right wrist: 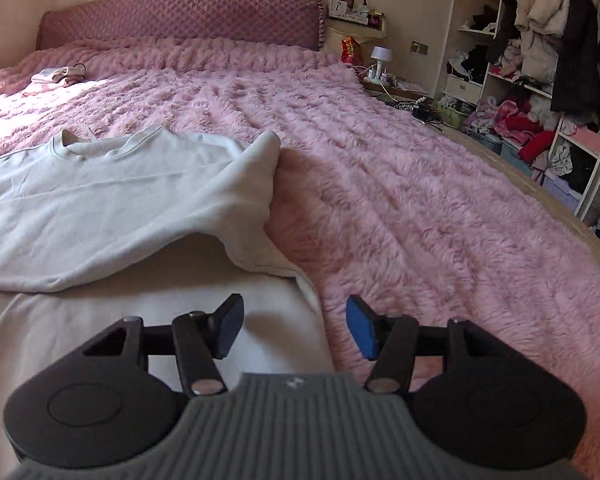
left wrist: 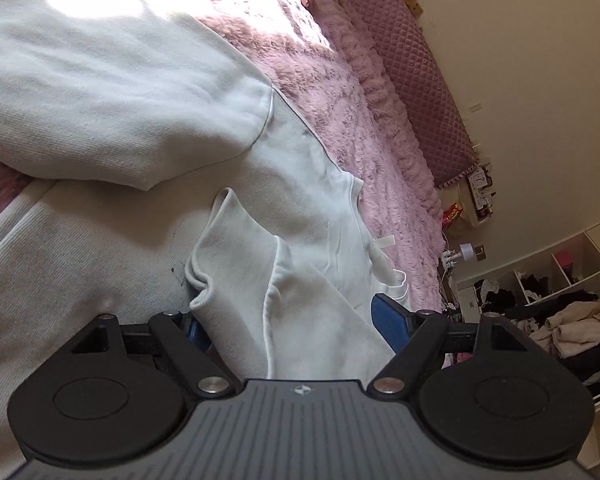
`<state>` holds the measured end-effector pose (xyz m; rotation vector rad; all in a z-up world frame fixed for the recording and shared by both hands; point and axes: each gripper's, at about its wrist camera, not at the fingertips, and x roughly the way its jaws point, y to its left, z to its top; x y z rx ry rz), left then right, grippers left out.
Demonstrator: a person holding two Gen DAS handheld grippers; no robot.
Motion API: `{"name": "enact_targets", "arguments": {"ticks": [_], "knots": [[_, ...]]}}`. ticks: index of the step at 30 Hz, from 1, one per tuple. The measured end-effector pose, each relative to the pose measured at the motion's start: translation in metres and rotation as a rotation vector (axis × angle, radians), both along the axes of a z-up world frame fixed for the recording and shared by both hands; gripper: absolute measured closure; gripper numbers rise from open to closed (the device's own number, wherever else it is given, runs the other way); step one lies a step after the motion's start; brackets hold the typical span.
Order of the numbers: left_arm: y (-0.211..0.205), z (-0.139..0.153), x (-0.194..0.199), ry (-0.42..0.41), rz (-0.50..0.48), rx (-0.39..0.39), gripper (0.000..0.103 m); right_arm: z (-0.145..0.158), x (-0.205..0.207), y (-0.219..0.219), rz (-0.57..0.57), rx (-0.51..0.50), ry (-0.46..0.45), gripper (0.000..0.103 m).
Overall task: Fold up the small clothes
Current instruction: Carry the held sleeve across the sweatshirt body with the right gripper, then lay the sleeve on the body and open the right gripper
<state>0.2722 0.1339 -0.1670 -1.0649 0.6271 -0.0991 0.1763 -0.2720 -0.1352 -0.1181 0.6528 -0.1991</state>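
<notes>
A white sweatshirt point(right wrist: 100, 200) lies spread on the fluffy pink blanket point(right wrist: 400, 200) covering the bed, one sleeve point(left wrist: 236, 272) folded across its body. The left gripper point(left wrist: 292, 324) stands wide, cuff fabric bunched between its blue pads, seemingly unpinched. The right gripper point(right wrist: 296, 328) hangs open and empty over the sweatshirt's edge.

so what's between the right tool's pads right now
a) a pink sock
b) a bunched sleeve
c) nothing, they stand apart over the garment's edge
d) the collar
c: the right tool has its pads apart with nothing pinched, over where the white sweatshirt edge meets the pink blanket.
</notes>
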Motion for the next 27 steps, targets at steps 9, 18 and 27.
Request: {"name": "enact_targets", "arguments": {"ticks": [9,18,27], "knots": [[-0.004,0.01,0.008,-0.118,-0.022,0.027,0.095,-0.016,0.031,0.032,0.034,-0.176,-0.061,0.045],[0.01,0.061,-0.04,-0.358,0.109,0.185,0.096,-0.007,0.038,0.028,-0.004,-0.183,-0.083,0.103],[0.02,0.002,-0.047,-0.071,0.115,0.17,0.096,-0.023,0.036,0.026,-0.023,-0.159,0.014,0.1]]}}
